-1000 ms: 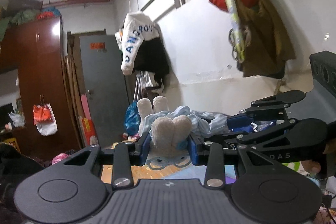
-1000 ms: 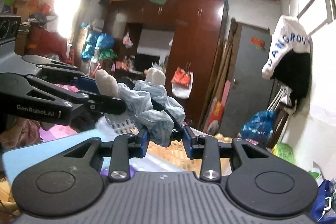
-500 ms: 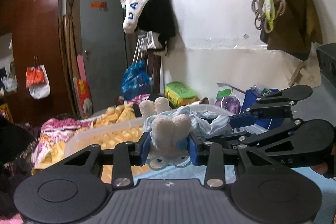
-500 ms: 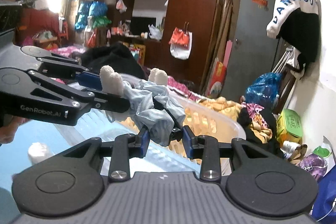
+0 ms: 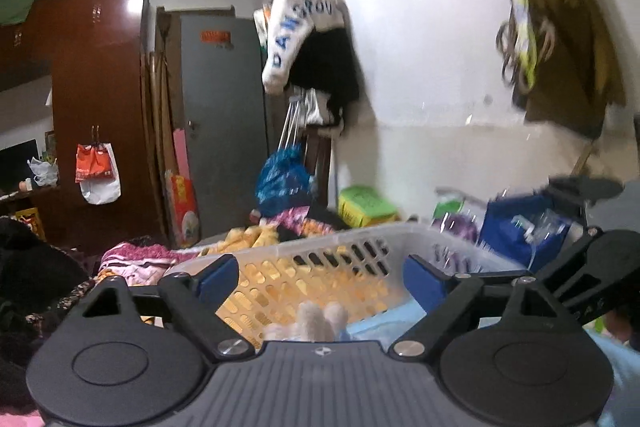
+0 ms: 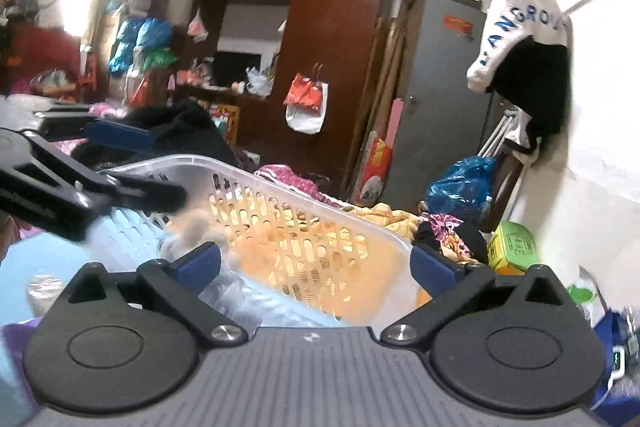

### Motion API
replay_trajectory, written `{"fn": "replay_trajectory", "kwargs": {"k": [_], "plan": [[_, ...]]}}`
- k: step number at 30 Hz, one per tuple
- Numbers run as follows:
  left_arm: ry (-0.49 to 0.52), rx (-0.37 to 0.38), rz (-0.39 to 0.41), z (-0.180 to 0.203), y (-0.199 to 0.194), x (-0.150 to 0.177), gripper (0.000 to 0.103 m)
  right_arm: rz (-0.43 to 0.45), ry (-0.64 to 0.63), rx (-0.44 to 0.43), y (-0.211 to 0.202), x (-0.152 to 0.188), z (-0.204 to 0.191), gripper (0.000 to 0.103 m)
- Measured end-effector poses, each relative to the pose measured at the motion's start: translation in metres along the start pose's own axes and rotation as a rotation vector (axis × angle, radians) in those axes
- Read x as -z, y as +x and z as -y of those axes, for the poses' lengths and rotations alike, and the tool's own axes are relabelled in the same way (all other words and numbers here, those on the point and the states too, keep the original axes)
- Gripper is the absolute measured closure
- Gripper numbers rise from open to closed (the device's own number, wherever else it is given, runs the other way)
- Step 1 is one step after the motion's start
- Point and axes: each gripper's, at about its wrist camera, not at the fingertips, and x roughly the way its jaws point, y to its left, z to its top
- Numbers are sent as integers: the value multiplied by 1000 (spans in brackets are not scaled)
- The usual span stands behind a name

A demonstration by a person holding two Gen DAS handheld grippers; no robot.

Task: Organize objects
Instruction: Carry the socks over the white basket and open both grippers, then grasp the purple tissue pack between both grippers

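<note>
Now both grippers' jaws are opening, nothing pressed between them: the soft toy (image 5: 320, 321) drops below the left gripper (image 5: 316, 277), into the basket (image 5: 400, 233), the right gripper (image 6: 316, 263) alongside.

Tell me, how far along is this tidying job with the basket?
Done: the plush toy in pale blue cloth lies low in the white basket. In hand: nothing; the left gripper and right gripper are both opening, with no pad touching the toy. Left: heaps of clothes lie beyond the basket, and whether they belong to the job I cannot tell.
</note>
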Motion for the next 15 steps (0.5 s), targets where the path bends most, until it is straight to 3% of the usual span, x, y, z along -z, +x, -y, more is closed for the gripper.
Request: {"fn": "replay_trajectory", "kwargs": {"k": [5,9,15], "plan": [[-50,86,55,5,-59,22,11,78,125,-44,-63,30,15,0],[-49,145,76,15,-99,62,11,99,245,-57,-95,64,19,0],[-136,240,83,8,-111,105,11,116,288,-123,-108,101,4,0]]}}
